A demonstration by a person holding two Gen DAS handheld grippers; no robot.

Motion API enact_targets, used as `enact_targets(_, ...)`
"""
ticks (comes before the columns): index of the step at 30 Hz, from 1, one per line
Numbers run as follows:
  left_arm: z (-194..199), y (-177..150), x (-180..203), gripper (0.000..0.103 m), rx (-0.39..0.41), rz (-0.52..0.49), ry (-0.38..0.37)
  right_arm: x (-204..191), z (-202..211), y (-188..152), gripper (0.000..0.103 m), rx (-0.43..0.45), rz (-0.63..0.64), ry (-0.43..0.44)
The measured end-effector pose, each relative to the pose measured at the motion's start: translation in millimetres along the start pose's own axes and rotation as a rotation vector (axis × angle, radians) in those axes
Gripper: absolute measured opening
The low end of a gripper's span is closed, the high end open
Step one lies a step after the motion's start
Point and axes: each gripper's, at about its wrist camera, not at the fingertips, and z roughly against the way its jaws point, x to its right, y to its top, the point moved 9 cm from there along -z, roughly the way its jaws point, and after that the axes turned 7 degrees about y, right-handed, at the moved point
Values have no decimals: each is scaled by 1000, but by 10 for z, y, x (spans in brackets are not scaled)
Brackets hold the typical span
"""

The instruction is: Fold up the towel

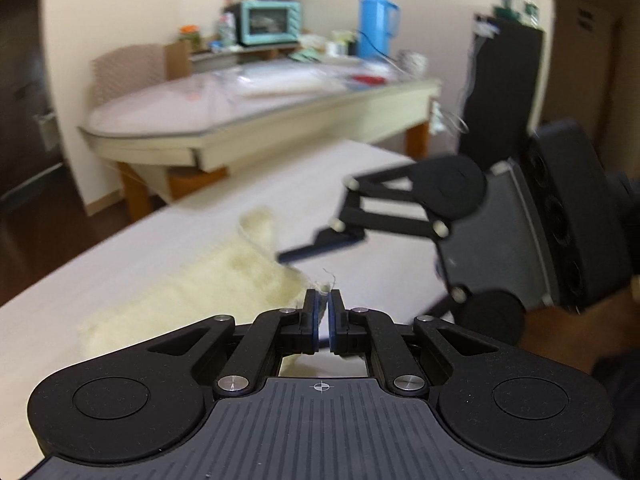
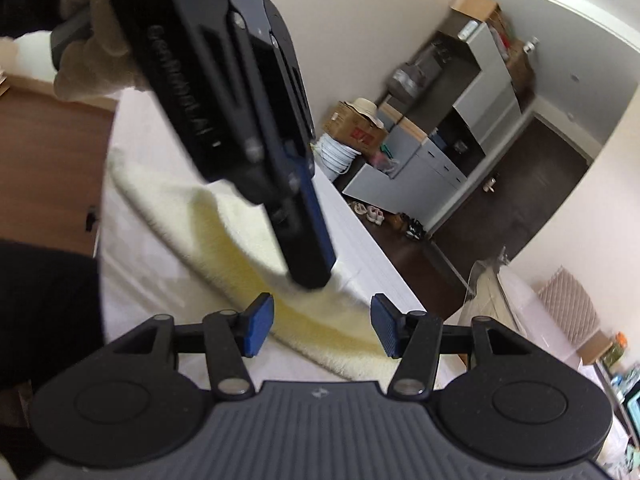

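Observation:
A pale yellow fluffy towel (image 1: 224,276) lies on a white table (image 1: 120,256). My left gripper (image 1: 323,300) is shut on a corner of the towel, with a wisp of its edge sticking up between the pads. My right gripper (image 2: 322,324) is open, its blue pads either side of the towel (image 2: 248,248) just above the table. In the right wrist view the left gripper (image 2: 310,272) comes down from the upper left, its tip on the towel just ahead of my right gripper. In the left wrist view the right gripper (image 1: 320,240) reaches in from the right beside the towel's raised edge.
A second table (image 1: 248,116) with a glass top stands behind, with a teal toaster oven (image 1: 270,22), a blue thermos (image 1: 376,22) and clutter. A black cabinet (image 1: 500,92) is at the right. Grey cupboards (image 2: 440,140), boxes and shoes on the dark floor show in the right wrist view.

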Motion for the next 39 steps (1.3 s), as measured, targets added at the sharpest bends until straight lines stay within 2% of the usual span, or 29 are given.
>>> enact_targets(3,-49,-73,80,5,-23,1,-24,-127,18,-72,52,-16,56,17)
enact_targets(5,-48,-91,92,8,-21,17,-30,-190,7,-124,40,-34,74,41)
enact_targets(6,-19,-95,89,8,-15,24,-31,-235,2,-157,40,-49,88,49)
enact_targets(9,136,-186,-74,13,-18,36,44,-273,-6,-184,35,-66,108,54)
enact_targets(18,553,-670,-504,18,-102,45,278,-376,-74,-276,34,-105,178,41)
enact_targets(19,583,-702,-512,19,-103,37,293,-380,-73,-291,30,-107,178,45)
enact_targets(21,643,-783,-521,23,-100,-5,336,-403,-95,-325,13,-134,178,60)
enact_targets(22,663,-824,-520,30,-104,-23,349,-371,-122,-313,7,-139,181,63)
enact_targets(23,678,-874,-516,39,-111,-43,364,-368,-122,-307,7,-140,184,61)
enact_targets(25,698,-964,-507,44,-127,-80,390,-330,-88,-271,7,-133,166,56)
enact_targets(31,712,-1130,-497,44,-144,-103,396,-120,178,-171,7,-106,103,14)
enact_targets(36,621,-1222,-405,42,-156,-180,356,-73,357,-215,7,-129,86,-6)
enact_targets(37,603,-1242,-379,39,-161,-203,349,-80,367,-225,7,-134,83,-7)
enact_targets(39,583,-1272,-325,26,-170,-243,331,-98,385,-249,7,-146,76,-6)
